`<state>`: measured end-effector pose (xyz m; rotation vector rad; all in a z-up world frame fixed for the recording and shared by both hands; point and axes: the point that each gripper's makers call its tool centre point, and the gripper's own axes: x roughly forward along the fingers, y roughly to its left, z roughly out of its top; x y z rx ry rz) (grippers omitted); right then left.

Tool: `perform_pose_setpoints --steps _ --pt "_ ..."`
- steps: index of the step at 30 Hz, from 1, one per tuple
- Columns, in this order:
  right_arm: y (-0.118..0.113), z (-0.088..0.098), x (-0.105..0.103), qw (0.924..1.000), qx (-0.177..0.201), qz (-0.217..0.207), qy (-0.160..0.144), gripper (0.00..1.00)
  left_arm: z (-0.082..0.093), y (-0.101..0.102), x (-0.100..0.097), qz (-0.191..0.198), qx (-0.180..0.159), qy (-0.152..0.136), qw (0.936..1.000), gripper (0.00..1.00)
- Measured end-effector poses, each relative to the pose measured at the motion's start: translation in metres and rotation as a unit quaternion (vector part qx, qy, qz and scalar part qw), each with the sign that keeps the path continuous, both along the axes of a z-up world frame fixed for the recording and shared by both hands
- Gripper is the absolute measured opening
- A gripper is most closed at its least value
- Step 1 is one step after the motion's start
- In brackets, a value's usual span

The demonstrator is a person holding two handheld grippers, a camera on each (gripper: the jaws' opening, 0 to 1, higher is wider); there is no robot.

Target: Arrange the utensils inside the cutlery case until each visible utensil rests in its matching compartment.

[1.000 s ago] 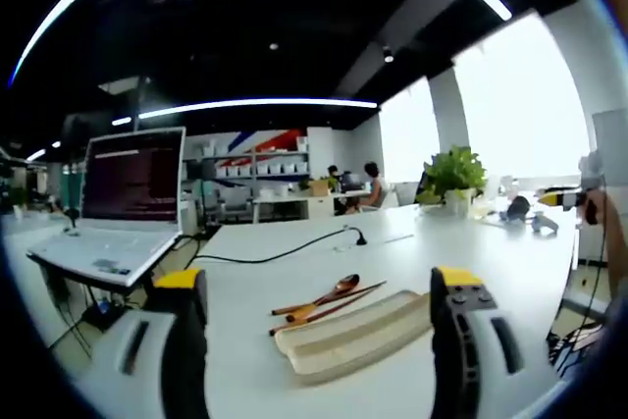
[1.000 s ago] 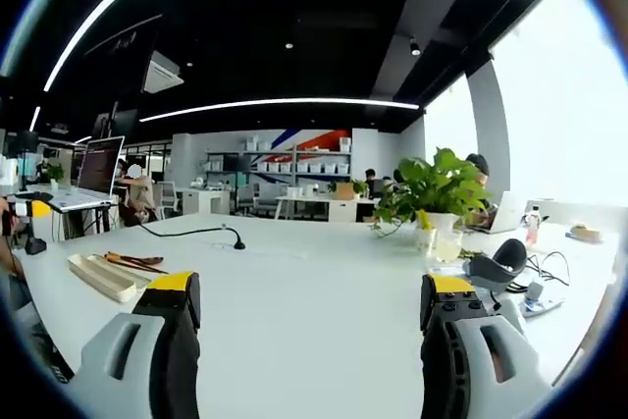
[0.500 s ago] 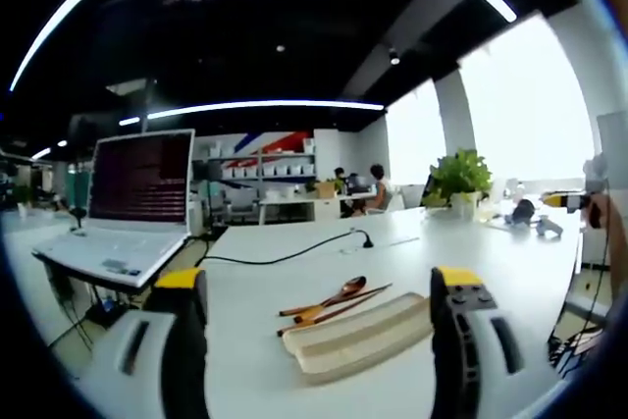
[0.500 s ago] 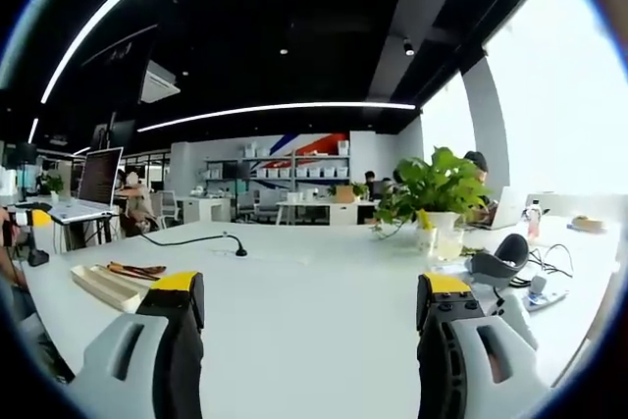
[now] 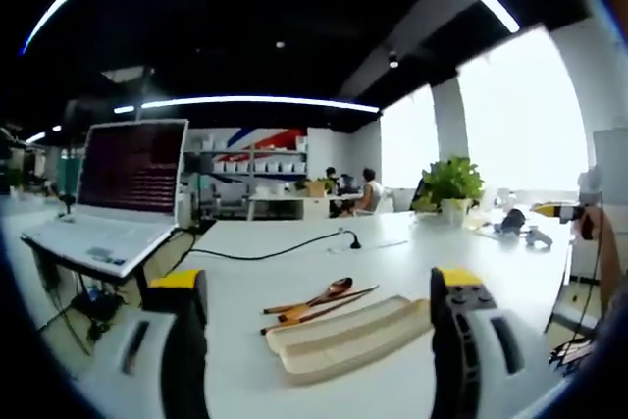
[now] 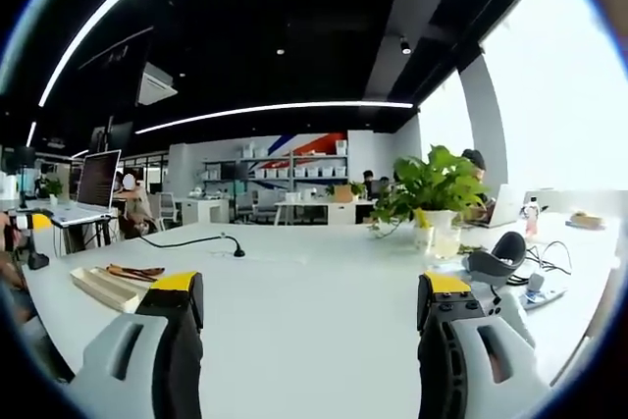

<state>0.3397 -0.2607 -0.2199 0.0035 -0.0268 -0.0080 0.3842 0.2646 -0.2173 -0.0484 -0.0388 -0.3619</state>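
The step in hand looks like the approach: nothing is gripped yet, and the utensils still lie outside the cutlery case (image 5: 343,339). The left tongs (image 5: 319,287) stand wide open and empty, low over the surface (image 5: 294,252), with the case just ahead between the jaws. The right tongs (image 6: 306,287) are also open and empty, well apart from the case, which in the right gripper view lies far off near the surface's left edge (image 6: 103,284).

To do this well, the left tongs should probably come in over the case and take one utensil at a time, closing across its thin handle rather than its broad end. The pieces lie touching and partly crossed, so the top one likely has to go first or the others may be dragged.

The case is a long, shallow, pale cream tray with rounded ends and lengthwise ridges dividing its compartments; it looks like smooth plastic and light enough to slide if nudged. Just beside its far long side lie a wooden spoon (image 5: 316,295) with a glossy brown oval bowl, and slim wooden chopsticks (image 5: 324,306), thin and round enough to roll. The surface is white, smooth and faintly reflective.
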Motion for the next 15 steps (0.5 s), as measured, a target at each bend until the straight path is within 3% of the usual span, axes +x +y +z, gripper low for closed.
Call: perform_pose_setpoints --steps 6,15 --pt "0.0006 -0.0017 0.0002 1.0000 0.003 0.001 0.002 0.93 -0.0020 -0.0081 -0.0017 -0.026 -0.019 0.007 0.9994 0.99" --pt "0.0045 -0.0016 0.0003 1.0000 0.001 0.005 0.003 0.93 -0.0003 -0.0090 -0.0019 -0.029 -0.008 -0.006 0.9995 1.00"
